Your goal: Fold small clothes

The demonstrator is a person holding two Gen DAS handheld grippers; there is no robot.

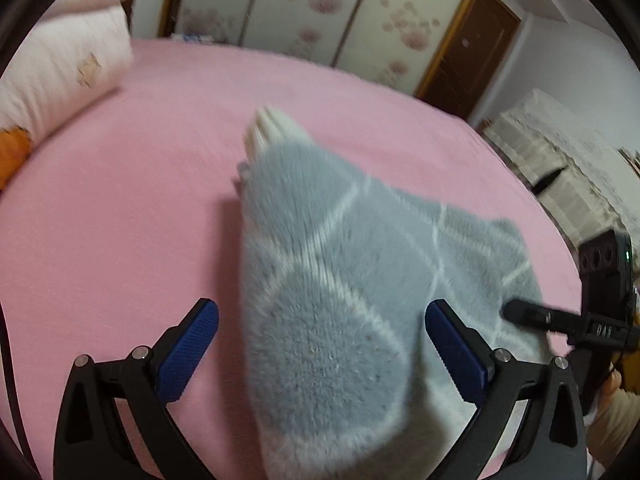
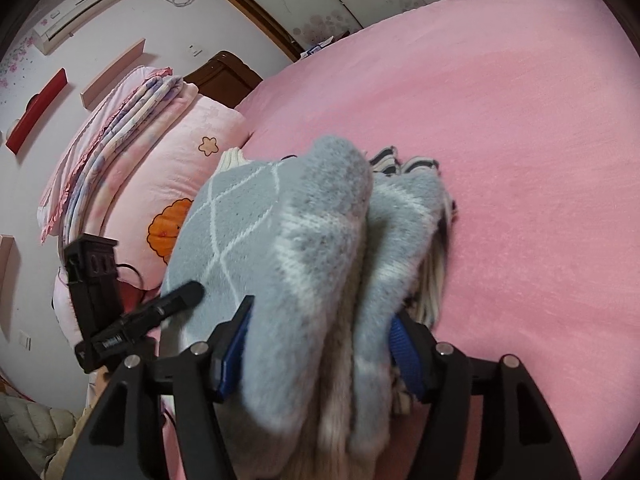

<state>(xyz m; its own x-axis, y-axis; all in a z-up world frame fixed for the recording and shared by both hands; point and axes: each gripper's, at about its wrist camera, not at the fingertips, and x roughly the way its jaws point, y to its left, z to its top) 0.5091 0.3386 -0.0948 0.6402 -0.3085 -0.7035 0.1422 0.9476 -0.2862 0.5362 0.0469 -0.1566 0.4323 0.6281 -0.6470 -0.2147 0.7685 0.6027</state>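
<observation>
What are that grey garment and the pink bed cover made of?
The grey garment looks like fuzzy knit, perhaps wool or acrylic: brushed nap, white knitted diamond lines. The pink bed cover seems a soft, matte fleece or terry; its faint pile shows, though the exact fibre is unclear.

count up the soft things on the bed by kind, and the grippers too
grey knit garment: 1
pink pillow: 1
folded bedding stack: 1
grippers: 2, left gripper and right gripper
total: 5
</observation>
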